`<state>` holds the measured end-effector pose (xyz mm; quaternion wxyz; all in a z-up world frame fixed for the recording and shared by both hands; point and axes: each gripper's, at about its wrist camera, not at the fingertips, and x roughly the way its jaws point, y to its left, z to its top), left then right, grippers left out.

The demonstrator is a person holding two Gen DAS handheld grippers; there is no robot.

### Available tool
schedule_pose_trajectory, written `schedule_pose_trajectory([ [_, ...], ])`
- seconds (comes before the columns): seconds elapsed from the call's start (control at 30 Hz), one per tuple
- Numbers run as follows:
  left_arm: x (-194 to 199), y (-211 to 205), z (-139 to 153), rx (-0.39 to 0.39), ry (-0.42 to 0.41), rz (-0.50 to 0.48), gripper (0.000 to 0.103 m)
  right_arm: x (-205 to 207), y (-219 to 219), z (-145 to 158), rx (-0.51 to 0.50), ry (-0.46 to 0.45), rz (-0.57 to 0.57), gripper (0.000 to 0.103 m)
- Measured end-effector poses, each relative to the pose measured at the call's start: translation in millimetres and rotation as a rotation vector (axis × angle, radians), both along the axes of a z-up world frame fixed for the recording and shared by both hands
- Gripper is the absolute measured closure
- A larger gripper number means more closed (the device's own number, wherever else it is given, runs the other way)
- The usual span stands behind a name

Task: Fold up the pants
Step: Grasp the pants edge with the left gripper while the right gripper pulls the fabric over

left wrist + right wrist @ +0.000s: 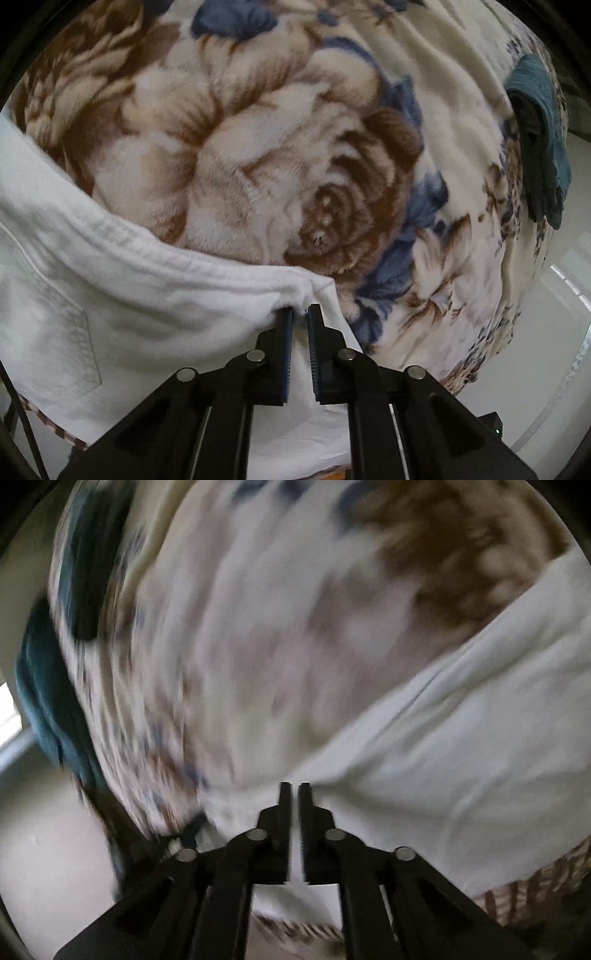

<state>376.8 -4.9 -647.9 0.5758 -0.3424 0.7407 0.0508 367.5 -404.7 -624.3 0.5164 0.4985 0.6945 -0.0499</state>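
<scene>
Left gripper [300, 312] pinched tight on white pants [110, 280] corner, atop flower blanket [258, 155]; right gripper [295, 788] nearly closed beside pants edge, grip unclear; lift both corners evenly.

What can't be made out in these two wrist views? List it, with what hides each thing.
- White pants: full shape, cut off by the left view's frame edge and gripper body.
- Right gripper: whether cloth is pinched, lost to motion blur.
- Floral blanket: pattern smeared in the right view.
- Teal garment: squeezed at the fisheye rim, type unclear.
</scene>
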Motion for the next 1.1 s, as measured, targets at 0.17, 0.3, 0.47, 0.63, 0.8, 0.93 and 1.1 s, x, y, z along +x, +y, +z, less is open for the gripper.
schedule_pose_trajectory([
  [0.17,2,1,-4,0.006,0.000,0.003,0.096,-3,21,-26,0.064,0.073,-0.056,0.043],
  [0.3,1,-5,-4,0.019,-0.017,-0.008,0.096,-1,22,-43,0.006,0.136,-0.153,0.087],
  [0.47,8,1,-3,0.032,-0.053,0.015,0.096,-11,14,-36,0.016,0.113,-0.298,0.090],
  [0.63,16,5,-7,0.030,-0.066,0.005,0.096,-23,-13,-38,0.056,0.088,-0.479,0.100],
  [0.8,20,16,10,0.044,-0.112,-0.021,0.095,-4,-20,-39,0.059,0.081,-0.385,0.100],
  [0.93,20,20,38,0.131,-0.173,-0.129,0.081,22,-3,2,-0.062,-0.009,-0.102,0.068],
  [1.1,2,19,73,0.336,-0.275,-0.294,0.056,41,75,34,-0.200,-0.102,0.290,0.034],
])
